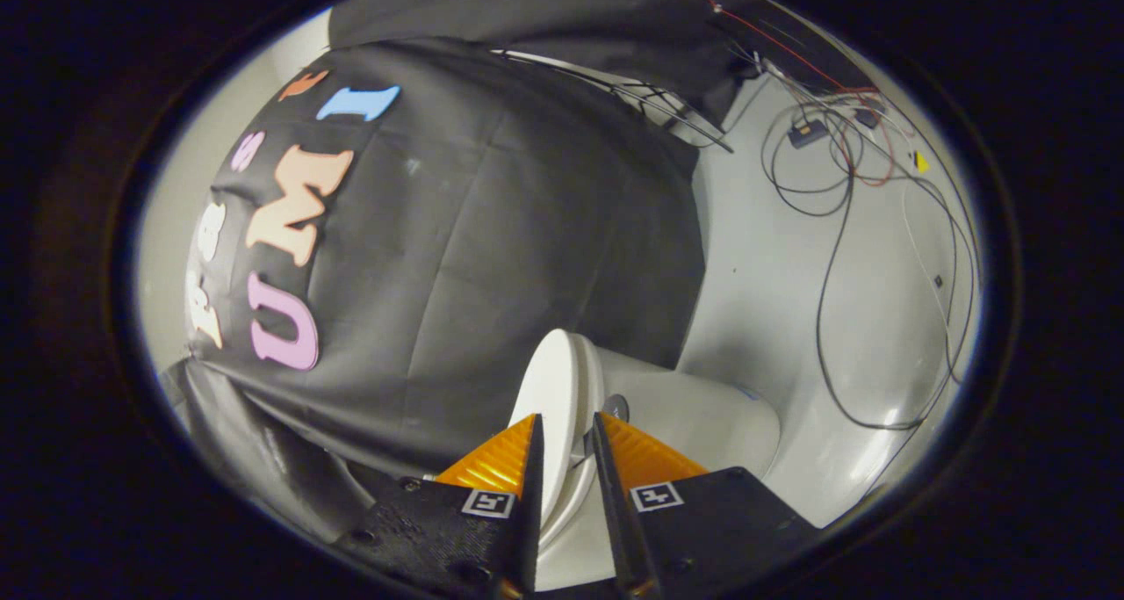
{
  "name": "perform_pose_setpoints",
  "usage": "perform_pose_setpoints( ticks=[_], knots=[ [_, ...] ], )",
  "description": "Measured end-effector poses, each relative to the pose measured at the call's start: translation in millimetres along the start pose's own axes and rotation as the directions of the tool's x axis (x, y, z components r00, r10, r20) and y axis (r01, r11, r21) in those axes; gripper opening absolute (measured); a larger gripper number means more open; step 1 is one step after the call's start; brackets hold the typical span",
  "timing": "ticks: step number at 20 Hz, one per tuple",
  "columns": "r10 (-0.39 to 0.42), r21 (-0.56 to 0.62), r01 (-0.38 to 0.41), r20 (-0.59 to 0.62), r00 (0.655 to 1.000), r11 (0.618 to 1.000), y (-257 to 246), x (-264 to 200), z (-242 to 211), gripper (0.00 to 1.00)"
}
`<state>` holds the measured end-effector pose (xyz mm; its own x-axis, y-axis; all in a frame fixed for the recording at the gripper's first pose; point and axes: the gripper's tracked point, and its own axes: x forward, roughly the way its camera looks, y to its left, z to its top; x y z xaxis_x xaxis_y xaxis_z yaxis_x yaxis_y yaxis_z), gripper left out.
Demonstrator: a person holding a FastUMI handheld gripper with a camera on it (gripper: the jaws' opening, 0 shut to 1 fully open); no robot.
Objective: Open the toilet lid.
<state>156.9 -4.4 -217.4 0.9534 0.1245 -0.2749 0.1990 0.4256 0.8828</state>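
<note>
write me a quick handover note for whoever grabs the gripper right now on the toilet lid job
Gripper: fingers nearly closed around the edge of the toilet lid; whether both press on it cannot be told.
Toilet: just ahead of the fingers, against the black cloth wall, seen rolled sideways. Loose cables lie on the pale floor beyond.
Done: lid edge reached.
Left: how far the lid has swung is unclear; check it, then finish opening.

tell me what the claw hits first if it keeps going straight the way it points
Most likely the toilet lid: its white edge sits in the narrow gap between the fingers of the claw, with the toilet beside it. Whether the fingers already press on the lid is unclear.
</note>
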Motion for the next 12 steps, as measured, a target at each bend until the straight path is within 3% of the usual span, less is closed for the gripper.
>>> perform_pose_setpoints(
  ticks=[5,9,12],
  knots=[
    [-0.020,0.052,0.021,-0.019,1.000,0.998,-14,23,-7,0.33],
    [-0.043,0.076,0.045,-0.018,0.999,0.996,-25,28,-3,0.23],
    [-0.033,0.094,0.036,-0.037,0.999,0.995,-29,28,-4,0.06]
  ],
)
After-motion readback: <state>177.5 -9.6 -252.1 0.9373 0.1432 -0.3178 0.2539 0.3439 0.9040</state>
